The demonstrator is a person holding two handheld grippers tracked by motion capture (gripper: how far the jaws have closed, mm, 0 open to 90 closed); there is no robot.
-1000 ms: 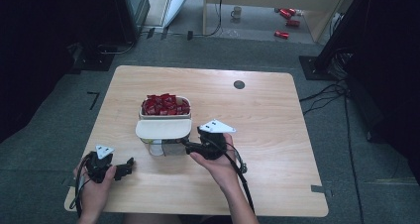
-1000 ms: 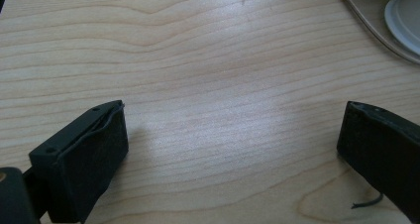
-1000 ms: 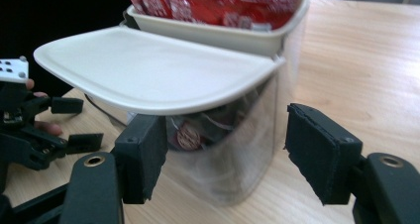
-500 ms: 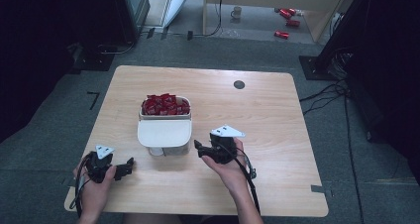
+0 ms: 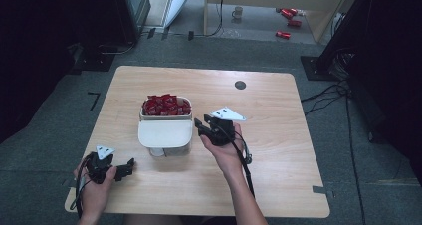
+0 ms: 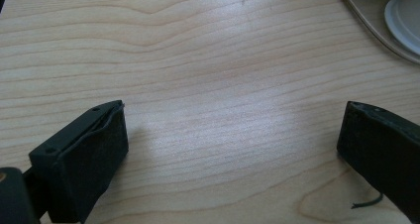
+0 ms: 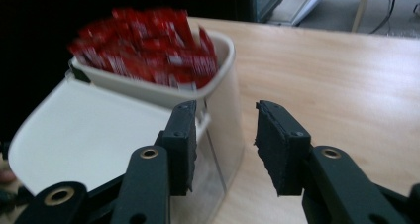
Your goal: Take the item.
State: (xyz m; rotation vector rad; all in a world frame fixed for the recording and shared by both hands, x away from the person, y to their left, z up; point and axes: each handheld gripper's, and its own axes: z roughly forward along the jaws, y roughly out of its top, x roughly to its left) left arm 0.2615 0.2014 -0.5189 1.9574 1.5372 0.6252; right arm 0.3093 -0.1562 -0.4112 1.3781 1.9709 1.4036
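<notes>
Broadly, a pale wooden table (image 5: 278, 150) takes up the middle of the high view, standing on a grey floor (image 5: 378, 165) with black cables running off to the right. Taking the white container (image 5: 165, 130) as the landmark, it sits left of the table's centre. Its far part is an open tub heaped with red packets (image 5: 166, 104); its near part is a flat white lid or flap (image 5: 165, 133) that hangs out toward the person. In the right gripper view the packets (image 7: 148, 40) mound above the tub's rim, somewhat blurred, and the container's wall (image 7: 225, 120) looks translucent lower down.

Just to the right of the container, the right gripper (image 5: 200, 126) is held in the person's right hand (image 5: 226, 153), its jaws pointing at the container's side. Its own view shows the jaws parted with a clear gap between them and nothing in it, close to the container's wall without visibly touching.

Nearer the person and to the left of the container, well apart from it, the left gripper (image 5: 128, 166) rests low over the table's near-left corner in the left hand (image 5: 94, 185). Its jaws stand wide apart over bare wood, and the container's base edge (image 6: 381, 21) shows at the top right corner of that view.

Far beyond the container, a small dark round disc (image 5: 240, 84) lies on the table near its back edge.
</notes>
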